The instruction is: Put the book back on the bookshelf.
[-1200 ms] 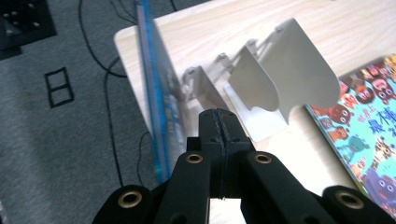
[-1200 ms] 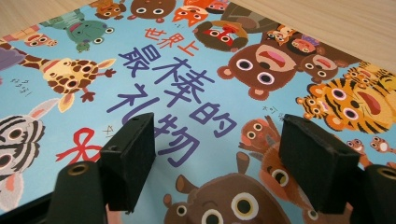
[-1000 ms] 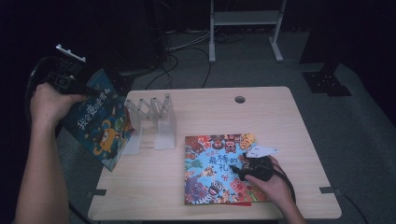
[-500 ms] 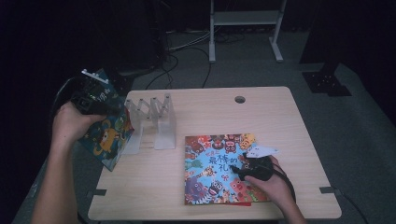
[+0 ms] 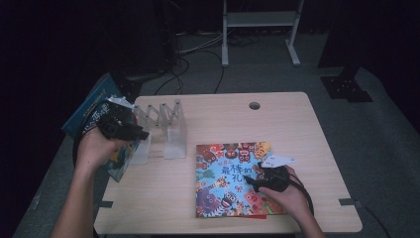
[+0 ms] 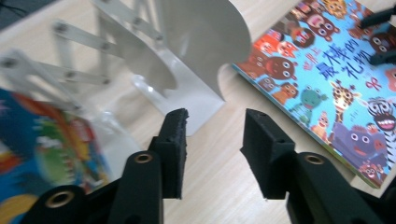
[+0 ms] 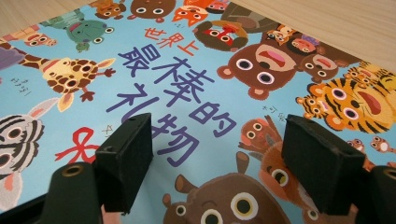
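Note:
A blue picture book (image 5: 91, 111) leans at the left end of the white folding book rack (image 5: 171, 129), over the table's left edge. My left gripper (image 5: 141, 134) sits just to the right of it, low over the rack. Its jaws have just been opening, and in the left gripper view the gripper (image 6: 215, 149) is open on bare wood, with the blue book (image 6: 42, 135) at the left. A colourful animal book (image 5: 223, 188) lies flat at the front. My right gripper (image 5: 247, 181) rests over its cover (image 7: 187, 84). That gripper (image 7: 219, 158) is open, its jaws just widened, with nothing between them.
The wooden table (image 5: 277, 119) has a cable hole (image 5: 254, 105) at the back. A red edge (image 5: 252, 216) peeks from under the animal book. A rack divider (image 6: 201, 42) stands close ahead of the left jaws. A white metal stand (image 5: 262, 20) is on the floor behind.
My left hand came down and to the right with the blue book, and its jaws opened and let go of it at the rack's left end. The right hand stayed put.

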Available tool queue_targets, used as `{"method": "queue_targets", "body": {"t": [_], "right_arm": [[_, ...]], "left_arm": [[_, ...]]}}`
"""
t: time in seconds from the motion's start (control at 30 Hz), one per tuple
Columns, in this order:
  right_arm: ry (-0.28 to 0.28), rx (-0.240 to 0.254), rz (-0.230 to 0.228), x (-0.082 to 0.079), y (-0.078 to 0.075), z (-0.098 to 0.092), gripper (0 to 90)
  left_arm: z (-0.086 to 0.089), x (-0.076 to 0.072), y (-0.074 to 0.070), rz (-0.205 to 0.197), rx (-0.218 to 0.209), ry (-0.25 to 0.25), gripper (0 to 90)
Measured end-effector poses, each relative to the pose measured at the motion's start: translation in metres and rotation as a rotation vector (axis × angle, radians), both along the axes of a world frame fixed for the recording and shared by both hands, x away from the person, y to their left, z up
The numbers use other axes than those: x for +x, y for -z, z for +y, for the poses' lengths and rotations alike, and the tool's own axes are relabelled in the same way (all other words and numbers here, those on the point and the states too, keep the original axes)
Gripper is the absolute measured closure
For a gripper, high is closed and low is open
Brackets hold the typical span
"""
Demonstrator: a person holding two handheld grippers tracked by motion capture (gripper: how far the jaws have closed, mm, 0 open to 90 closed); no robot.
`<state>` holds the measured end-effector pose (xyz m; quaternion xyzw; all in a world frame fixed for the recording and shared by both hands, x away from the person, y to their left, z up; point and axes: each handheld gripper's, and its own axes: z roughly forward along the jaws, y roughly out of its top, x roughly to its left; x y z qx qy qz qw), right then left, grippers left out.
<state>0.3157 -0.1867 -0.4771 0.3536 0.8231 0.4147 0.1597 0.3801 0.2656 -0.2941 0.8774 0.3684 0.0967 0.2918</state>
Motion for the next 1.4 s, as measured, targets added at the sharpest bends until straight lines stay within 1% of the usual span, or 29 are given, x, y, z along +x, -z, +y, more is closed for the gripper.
{"method": "queue_targets", "body": {"t": [0.07, 0.17, 0.27, 0.43, 0.53, 0.63, 0.67, 0.7, 0.87, 0.97, 1.03, 1.07, 1.17, 1.27, 1.4], "right_arm": [[0.000, 0.000, -0.001, 0.000, 0.000, 0.000, 24.0], [0.002, 0.001, 0.003, 0.000, 0.000, 0.000, 24.0], [0.001, 0.000, 0.001, 0.000, 0.000, 0.000, 24.0], [0.001, 0.000, 0.001, 0.000, 0.000, 0.000, 24.0], [0.001, 0.000, 0.003, 0.000, 0.000, 0.000, 24.1], [0.003, -0.001, 0.001, -0.001, -0.001, 0.000, 27.5], [0.007, 0.000, 0.002, -0.001, -0.001, 0.000, 28.3], [0.008, -0.002, 0.000, -0.001, -0.001, 0.000, 28.8], [0.012, -0.005, 0.003, -0.002, -0.002, -0.001, 32.6], [0.013, -0.006, 0.005, -0.003, -0.003, -0.001, 34.4], [0.014, -0.010, 0.004, -0.003, -0.003, -0.001, 35.2], [0.016, -0.013, 0.003, -0.003, -0.004, -0.001, 35.3], [0.027, -0.018, 0.000, -0.003, -0.004, -0.004, 35.5], [0.053, -0.018, 0.010, 0.000, -0.005, -0.007, 35.4], [0.096, -0.025, 0.021, 0.009, -0.009, -0.014, 34.3]], "left_arm": [[-0.004, -0.002, 0.010, 0.000, 0.008, 0.022, 52.7], [-0.009, -0.005, 0.022, -0.004, -0.004, 0.047, 49.7], [-0.014, -0.008, 0.032, -0.016, -0.008, 0.045, 44.8], [-0.024, -0.011, 0.048, -0.010, -0.030, 0.053, 36.5], [-0.031, -0.013, 0.061, -0.001, -0.016, 0.060, 33.6], [-0.037, -0.014, 0.071, 0.006, -0.030, 0.069, 31.0], [-0.039, -0.015, 0.074, 0.009, -0.024, 0.071, 29.9], [-0.041, -0.016, 0.076, 0.006, -0.025, 0.070, 28.0], [-0.046, -0.020, 0.090, -0.011, -0.039, 0.088, 24.5], [-0.049, -0.022, 0.100, -0.011, -0.049, 0.105, 22.0], [-0.051, -0.022, 0.104, 0.002, -0.035, 0.118, 21.3], [-0.051, -0.023, 0.105, 0.002, -0.028, 0.119, 20.2], [-0.051, -0.026, 0.107, -0.003, -0.042, 0.119, 19.8], [-0.051, -0.028, 0.112, 0.005, -0.037, 0.127, 19.1], [-0.051, -0.030, 0.118, 0.012, -0.029, 0.134, 18.8]]}}
